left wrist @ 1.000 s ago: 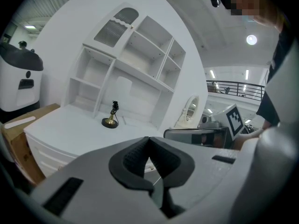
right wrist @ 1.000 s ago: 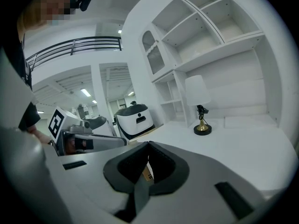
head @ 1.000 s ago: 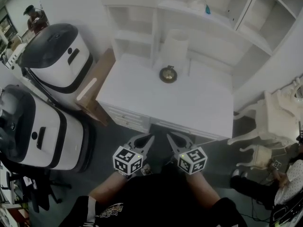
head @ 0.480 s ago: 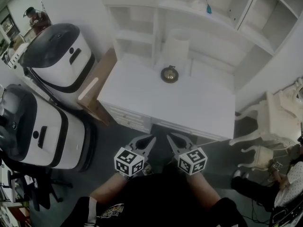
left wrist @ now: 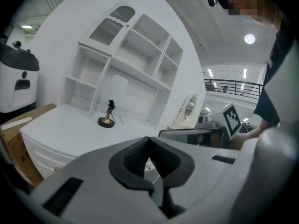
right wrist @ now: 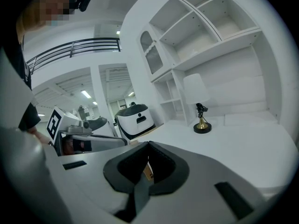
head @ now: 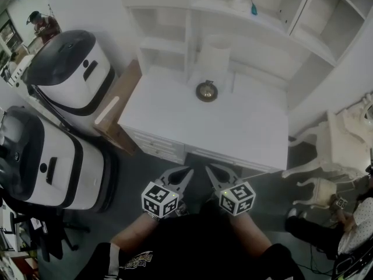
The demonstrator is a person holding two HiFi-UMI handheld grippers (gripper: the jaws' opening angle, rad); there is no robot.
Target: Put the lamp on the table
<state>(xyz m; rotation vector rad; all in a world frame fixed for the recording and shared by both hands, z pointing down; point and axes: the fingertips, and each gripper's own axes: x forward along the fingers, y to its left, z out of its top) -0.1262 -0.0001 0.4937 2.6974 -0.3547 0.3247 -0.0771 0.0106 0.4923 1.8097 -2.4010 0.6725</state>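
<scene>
Lamp (head: 213,60) and its surroundings, biggest first. A white shelf unit (head: 245,16) fills the upper part of the head view. Its smooth, painted tabletop (head: 175,121) spreads across the centre. The lamp stands upright on that tabletop, at upper centre and close to the shelf back. It has a pale, matte, slightly tapered shade, a thin brass stem and a small round dark base. I judge it already placed.

At bottom centre, short of the tabletop's near edge, my left claw (head: 185,171) and right claw (head: 211,170) sit side by side. Both are pinched fully together, with nothing between their dark ribbed pads.

The risk is that the lamp looks top-heavy on its small foot. Reaching in with closed claws could knock the shade, toppling the lamp against the shelves or skidding it across the slick paint.
</scene>
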